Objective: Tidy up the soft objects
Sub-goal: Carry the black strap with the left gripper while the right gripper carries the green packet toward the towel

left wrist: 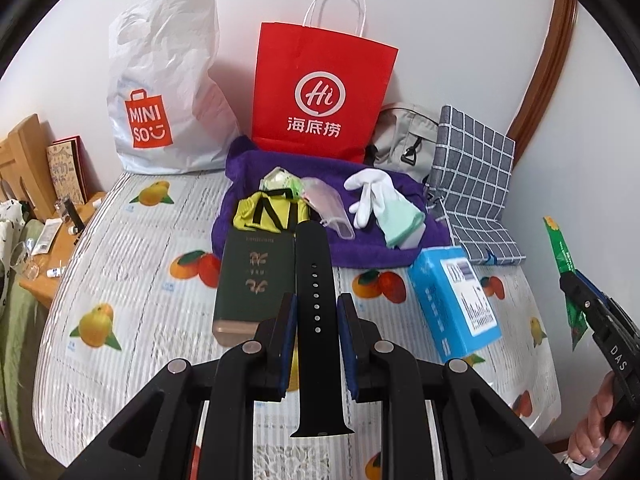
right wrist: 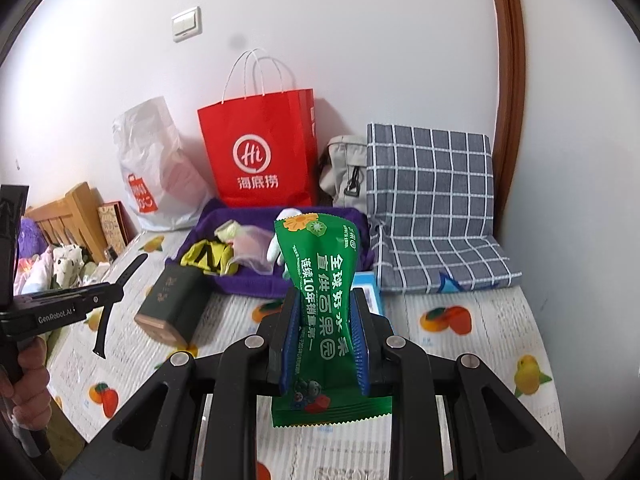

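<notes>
A: Left wrist view: left gripper [left wrist: 316,312] pinches a black watch strap [left wrist: 316,304], held upright above the fruit-print bed [left wrist: 120,280]. Landmark: purple towel [left wrist: 372,248].
B: What's on it?
A: White glove [left wrist: 370,198], mint cloth [left wrist: 400,220], yellow-black fabric [left wrist: 268,214], clear pouch [left wrist: 328,208]. Dark green box [left wrist: 250,280] at its near edge, blue box [left wrist: 454,304] near-right. Red paper bag [left wrist: 324,92] behind.

B: Right wrist view?
A: Right gripper [right wrist: 326,320] clamped on a green snack packet [right wrist: 320,300], squeezed at the waist, raised in front of the towel [right wrist: 248,284]. Checked cushion [right wrist: 432,204] to the towel's right, grey pouch bag [right wrist: 344,172] behind it.
</notes>
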